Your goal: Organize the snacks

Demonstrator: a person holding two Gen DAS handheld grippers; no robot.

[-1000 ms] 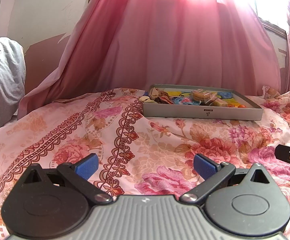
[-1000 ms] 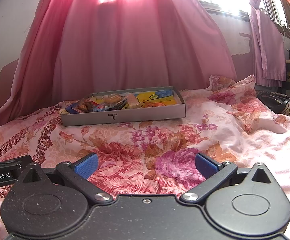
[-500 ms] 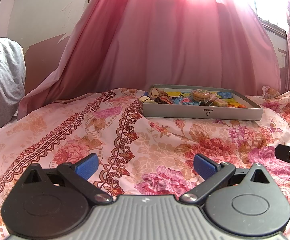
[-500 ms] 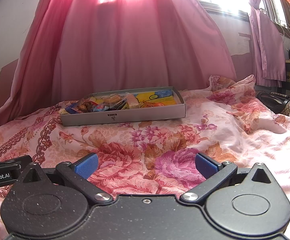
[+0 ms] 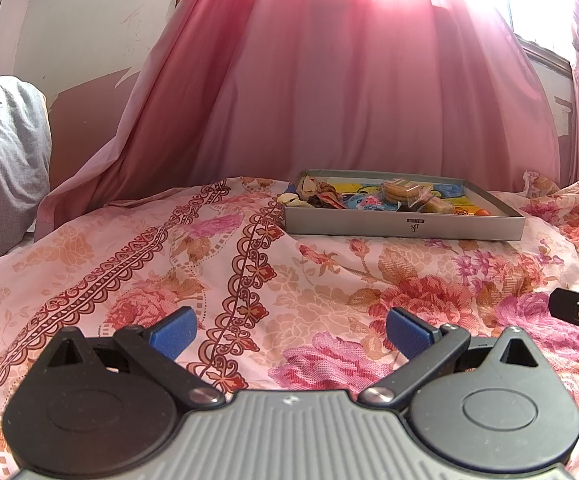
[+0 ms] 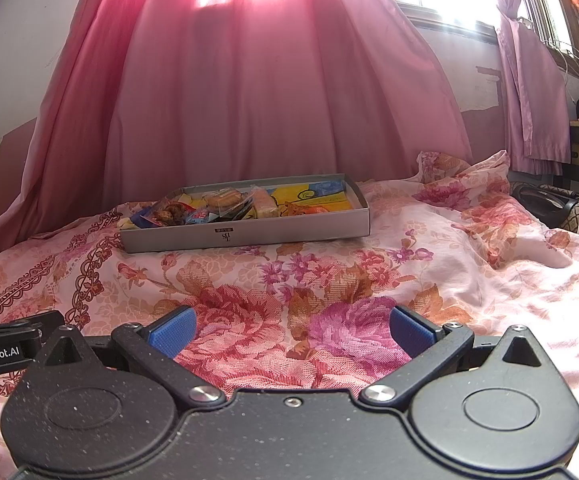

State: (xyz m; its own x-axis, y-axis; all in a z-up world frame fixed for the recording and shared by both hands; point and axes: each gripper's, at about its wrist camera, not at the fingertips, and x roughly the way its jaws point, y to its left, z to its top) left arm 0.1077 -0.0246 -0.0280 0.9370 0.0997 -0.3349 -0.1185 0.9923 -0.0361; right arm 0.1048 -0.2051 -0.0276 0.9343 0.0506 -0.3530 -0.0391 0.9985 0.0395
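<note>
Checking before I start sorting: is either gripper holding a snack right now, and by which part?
Nothing is held. The left gripper and right gripper are both open over the bedspread.

Twin black handheld grippers [image 5: 289, 334] [image 6: 291, 332] with blue finger pads [image 6: 171, 330], silver pivot screws [image 6: 202, 393], one ribbed grey body.

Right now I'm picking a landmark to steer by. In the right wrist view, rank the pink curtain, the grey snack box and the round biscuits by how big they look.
1. Pink curtain, fills the background.
2. Grey snack box, mid-bed.
3. Round biscuits, small, inside the box.
The curtain hangs behind the box, so nearness does not inflate it.
</note>
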